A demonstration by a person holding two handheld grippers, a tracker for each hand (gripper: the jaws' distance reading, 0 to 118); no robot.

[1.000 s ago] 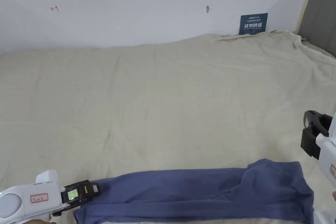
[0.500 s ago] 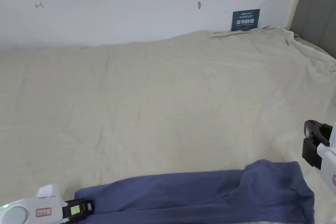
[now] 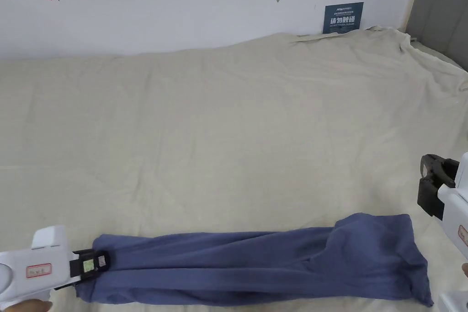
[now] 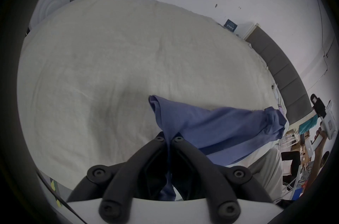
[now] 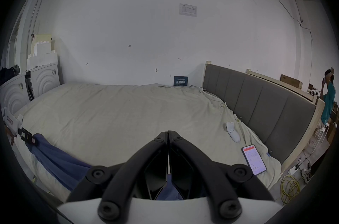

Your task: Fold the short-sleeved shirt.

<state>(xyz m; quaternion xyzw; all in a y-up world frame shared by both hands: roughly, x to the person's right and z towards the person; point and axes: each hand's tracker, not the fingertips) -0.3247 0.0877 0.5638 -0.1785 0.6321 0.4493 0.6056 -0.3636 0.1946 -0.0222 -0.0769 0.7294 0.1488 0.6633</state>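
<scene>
The left gripper [image 4: 168, 138] pinches one end of the blue shirt [image 3: 256, 258] stretched along the bed's [image 3: 228, 134] near edge, while the right gripper [image 5: 168, 133], jaws together, holds nothing.

The left gripper [image 4: 168, 138] at six o'clock has its two black jaws pressed together on an edge of the blue cotton short-sleeved shirt [image 4: 216, 127]. The shirt stretches toward three o'clock across the wrinkled beige bedsheet [image 4: 110, 72], its far end bunched.
</scene>
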